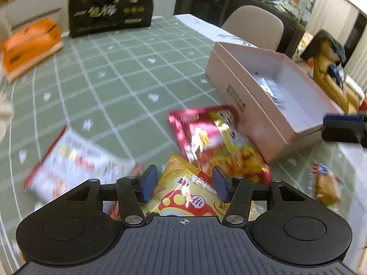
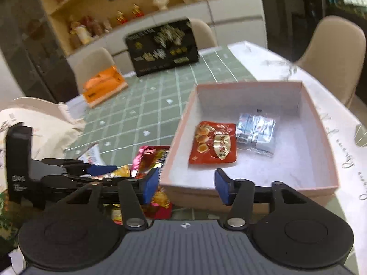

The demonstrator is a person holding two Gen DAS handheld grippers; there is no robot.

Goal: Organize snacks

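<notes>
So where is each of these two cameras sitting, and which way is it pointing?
Left wrist: rides on the left gripper, looking down over snack packets toward the pink box; its open blue pads show, and the right gripper at the edge.
Right wrist: rides on the right gripper, looking into the pink box; its open pads show, and the left gripper alongside.
Shared: box, black bag, orange tissue pack, green checked tablecloth.
</notes>
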